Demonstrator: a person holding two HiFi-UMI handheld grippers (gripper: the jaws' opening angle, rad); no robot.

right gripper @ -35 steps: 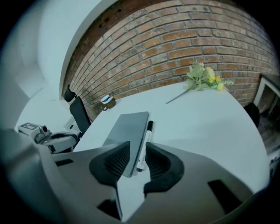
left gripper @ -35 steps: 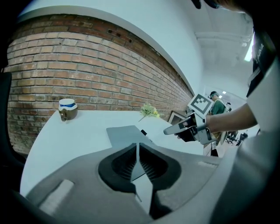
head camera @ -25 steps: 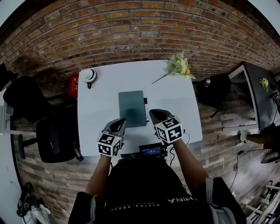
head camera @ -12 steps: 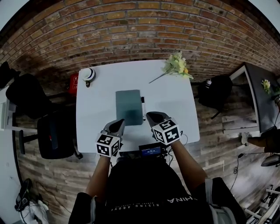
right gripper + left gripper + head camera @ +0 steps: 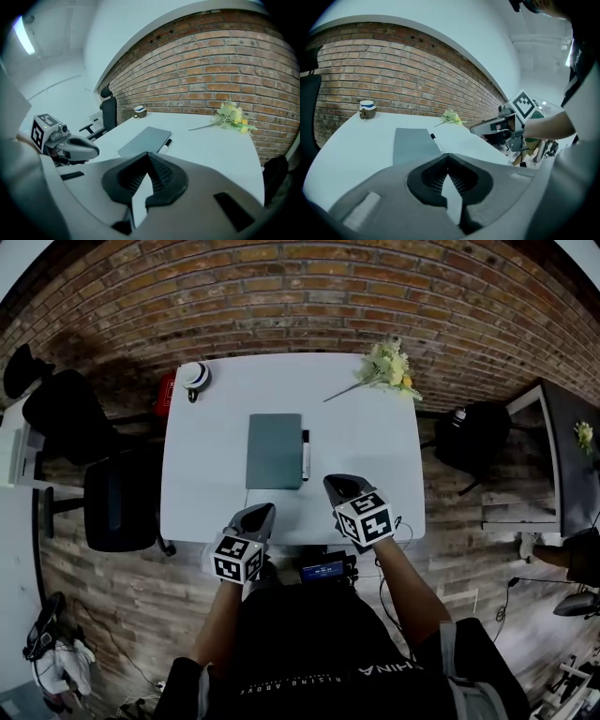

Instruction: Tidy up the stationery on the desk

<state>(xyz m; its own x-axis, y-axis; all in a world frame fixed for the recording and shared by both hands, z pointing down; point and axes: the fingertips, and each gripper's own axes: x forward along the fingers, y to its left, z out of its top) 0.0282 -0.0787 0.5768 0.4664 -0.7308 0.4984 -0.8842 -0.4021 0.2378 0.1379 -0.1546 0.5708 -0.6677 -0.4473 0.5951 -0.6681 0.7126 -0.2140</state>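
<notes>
A grey-green notebook [image 5: 275, 451] lies shut in the middle of the white desk [image 5: 366, 451]. A black-and-white pen [image 5: 306, 454] lies along its right edge. The left gripper view shows the notebook [image 5: 412, 145] and pen [image 5: 437, 143] ahead. The right gripper view shows the same notebook [image 5: 145, 140] and pen [image 5: 165, 146]. My left gripper [image 5: 264, 512] hovers at the desk's near edge, shut and empty. My right gripper [image 5: 334, 484] is over the near right part of the desk, also shut and empty. Neither touches the stationery.
A white cup [image 5: 194, 376] stands at the far left corner. A yellow flower sprig [image 5: 389, 367] lies at the far right corner. A black chair [image 5: 122, 507] is left of the desk, a dark bag [image 5: 473, 437] right of it, a brick wall behind.
Both grippers have drawn back from the notebook toward the desk's near edge. The notebook and pen lie where they were.
</notes>
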